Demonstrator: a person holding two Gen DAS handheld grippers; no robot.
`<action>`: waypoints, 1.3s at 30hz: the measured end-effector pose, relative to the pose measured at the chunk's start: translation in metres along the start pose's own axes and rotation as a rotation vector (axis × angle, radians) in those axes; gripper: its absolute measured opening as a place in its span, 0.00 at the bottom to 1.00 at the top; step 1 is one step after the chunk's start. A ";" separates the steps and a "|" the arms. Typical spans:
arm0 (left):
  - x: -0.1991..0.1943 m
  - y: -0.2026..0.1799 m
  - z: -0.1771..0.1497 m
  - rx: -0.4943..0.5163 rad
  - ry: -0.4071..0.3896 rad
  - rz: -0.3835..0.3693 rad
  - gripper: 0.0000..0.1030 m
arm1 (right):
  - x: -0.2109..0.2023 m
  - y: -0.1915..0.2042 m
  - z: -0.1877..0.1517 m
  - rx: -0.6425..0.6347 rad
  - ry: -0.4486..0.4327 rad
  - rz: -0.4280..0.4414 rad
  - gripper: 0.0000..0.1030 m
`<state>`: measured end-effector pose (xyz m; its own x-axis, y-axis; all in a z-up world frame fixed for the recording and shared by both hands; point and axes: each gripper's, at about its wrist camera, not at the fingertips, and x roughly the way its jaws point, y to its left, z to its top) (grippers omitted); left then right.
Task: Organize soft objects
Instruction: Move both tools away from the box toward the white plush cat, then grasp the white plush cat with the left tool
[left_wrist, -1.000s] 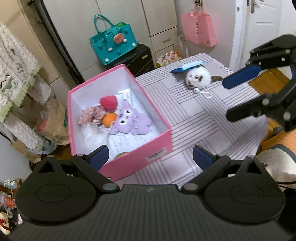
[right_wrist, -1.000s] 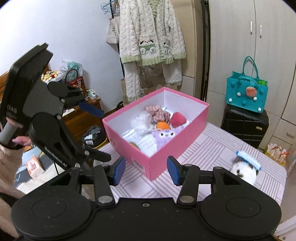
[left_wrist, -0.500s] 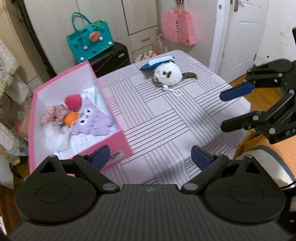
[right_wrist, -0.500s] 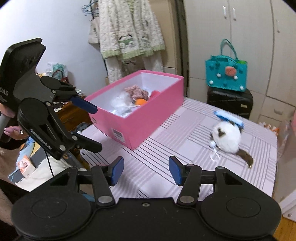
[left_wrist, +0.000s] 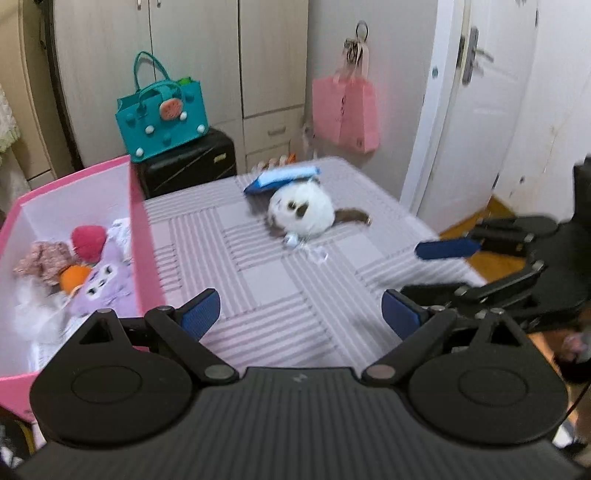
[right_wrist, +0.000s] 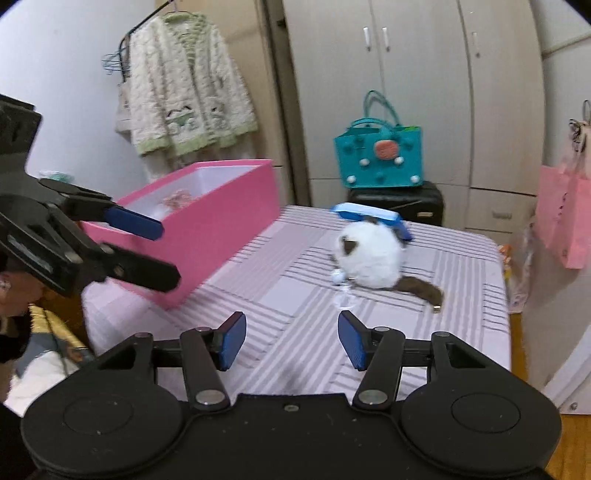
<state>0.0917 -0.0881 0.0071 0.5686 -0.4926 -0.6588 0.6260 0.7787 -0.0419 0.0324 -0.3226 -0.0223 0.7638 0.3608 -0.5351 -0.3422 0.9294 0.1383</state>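
A white plush toy (left_wrist: 301, 213) with a blue cap and a brown tail lies at the far side of the striped table (left_wrist: 266, 280); it also shows in the right wrist view (right_wrist: 371, 254). A pink box (left_wrist: 138, 236) at the left holds a purple plush (left_wrist: 101, 286), a red ball (left_wrist: 88, 242), an orange ball and a floral piece. The box also shows in the right wrist view (right_wrist: 210, 229). My left gripper (left_wrist: 300, 314) is open and empty over the table's near part. My right gripper (right_wrist: 291, 341) is open and empty, short of the white plush.
A teal bag (left_wrist: 160, 114) sits on a black suitcase (left_wrist: 186, 166) behind the table. A pink bag (left_wrist: 345, 112) hangs on the wall near a white door (left_wrist: 476, 110). A knitted cardigan (right_wrist: 184, 92) hangs at the left. The table's right edge drops to the floor.
Both grippers have swung right, away from the pink box and toward the white plush, which now looks nearer. Both stay open and empty.
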 end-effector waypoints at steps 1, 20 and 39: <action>0.004 -0.001 0.001 -0.004 -0.013 -0.002 0.92 | 0.004 -0.005 -0.001 0.004 -0.003 -0.009 0.59; 0.104 -0.003 0.027 -0.180 -0.168 0.012 0.92 | 0.082 -0.048 0.014 -0.110 -0.058 -0.094 0.70; 0.171 0.014 0.042 -0.271 -0.137 0.009 0.91 | 0.143 -0.066 0.029 -0.182 0.019 -0.099 0.71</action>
<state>0.2200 -0.1773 -0.0747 0.6518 -0.5187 -0.5533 0.4658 0.8495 -0.2477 0.1798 -0.3300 -0.0836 0.7884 0.2655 -0.5549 -0.3609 0.9301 -0.0677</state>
